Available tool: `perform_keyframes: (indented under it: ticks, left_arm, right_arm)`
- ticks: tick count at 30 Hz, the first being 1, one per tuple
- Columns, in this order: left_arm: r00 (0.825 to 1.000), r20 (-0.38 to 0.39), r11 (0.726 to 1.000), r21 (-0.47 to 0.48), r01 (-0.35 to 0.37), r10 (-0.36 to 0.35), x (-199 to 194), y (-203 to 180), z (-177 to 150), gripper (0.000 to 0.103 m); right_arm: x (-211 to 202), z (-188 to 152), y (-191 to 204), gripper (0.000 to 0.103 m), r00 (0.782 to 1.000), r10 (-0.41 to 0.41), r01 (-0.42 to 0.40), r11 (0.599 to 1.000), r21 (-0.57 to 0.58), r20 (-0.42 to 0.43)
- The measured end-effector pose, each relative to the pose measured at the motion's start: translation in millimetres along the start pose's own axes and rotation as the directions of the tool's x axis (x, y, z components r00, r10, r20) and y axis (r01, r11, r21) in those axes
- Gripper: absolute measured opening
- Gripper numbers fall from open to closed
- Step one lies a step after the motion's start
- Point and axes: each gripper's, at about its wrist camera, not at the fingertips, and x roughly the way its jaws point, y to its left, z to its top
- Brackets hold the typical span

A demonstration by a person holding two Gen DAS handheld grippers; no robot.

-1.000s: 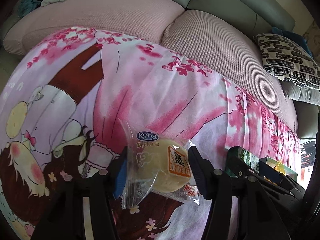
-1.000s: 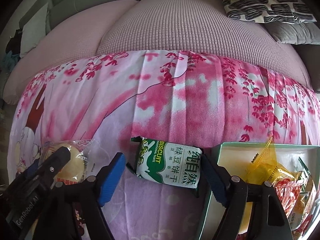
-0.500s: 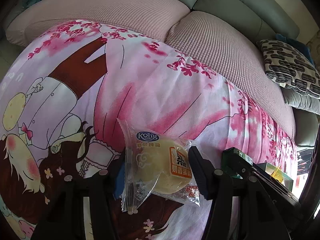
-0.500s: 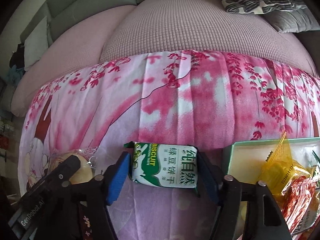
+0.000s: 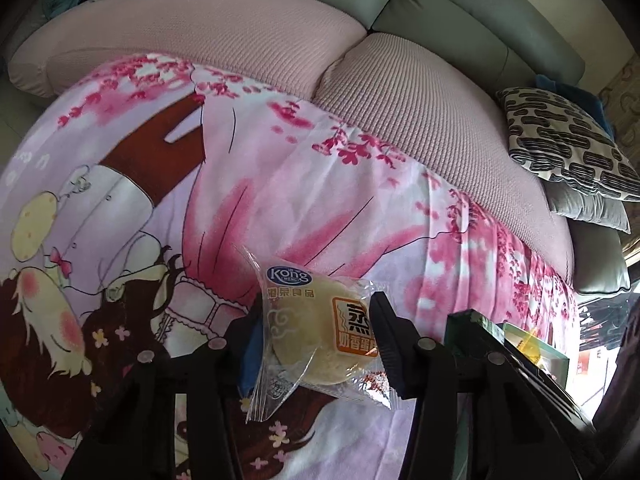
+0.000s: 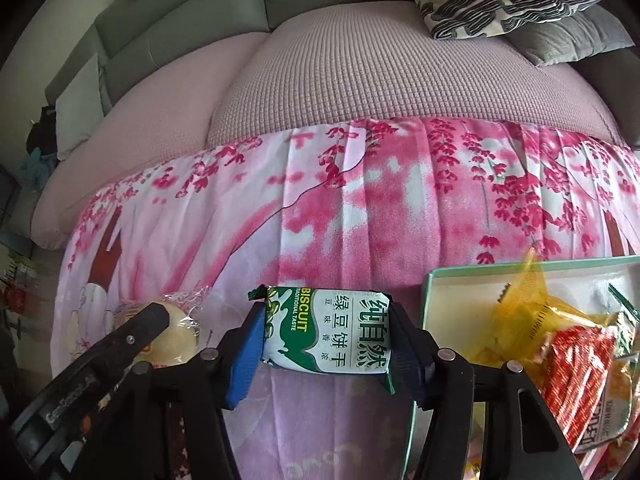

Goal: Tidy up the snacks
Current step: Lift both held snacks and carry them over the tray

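- Roughly midway, as a judgement: several packets already lie in the box, two snacks are in hand, neither yet placed.
- Left wrist view: left gripper [image 5: 316, 344] has its jaws closing on a clear-wrapped round cake [image 5: 320, 344], pads pressing both sides. It sits near, low centre, over the pink cartoon-print cloth [image 5: 280, 184]. Wrapper reads "Kong" in a blue oval; Chinese characters on an orange panel, partly hidden by the right jaw.
- Same view: sofa cushions [image 5: 420, 120] lie far; box corner shows at the near right edge.
- Right wrist view: right gripper [image 6: 326, 340] has its jaws closing, clamped on the green-and-white biscuit pack [image 6: 332, 332], just left of the box [image 6: 428, 300].
- Pack reads "BISCUIT", "TRADITIONAL TASTE", plus large Chinese characters.
- Box holds a yellow packet [image 6: 520, 308] and a red packet [image 6: 580, 364]; their print is too small to read.
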Motion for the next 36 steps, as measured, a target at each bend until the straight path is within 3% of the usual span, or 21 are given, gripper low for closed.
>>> perform_keyframes:
  ticks: [11, 24, 36]
  left_arm:
    - [0.999, 0.035, 0.998, 0.059, -0.032, 0.030, -42.2, -18.9, -13.8, 0.051]
    - [0.998, 0.040, 0.993, 0.106, 0.044, -0.048, -76.0, -46.1, -53.6, 0.051]
    - [0.994, 0.024, 0.973, 0.211, 0.095, -0.103, -84.1, -86.0, -86.5, 0.051]
  right_arm:
    - [-52.0, -30.1, -4.6, 0.063, 0.999, -0.001, 0.000, 1.000, 0.012, 0.037]
    - [-99.7, -70.9, -30.8, 0.063, 0.995, -0.063, 0.061, 0.998, 0.034, 0.080]
    - [-112.1, -99.1, -63.7, 0.063, 0.992, -0.104, 0.098, 0.992, 0.082, 0.073]
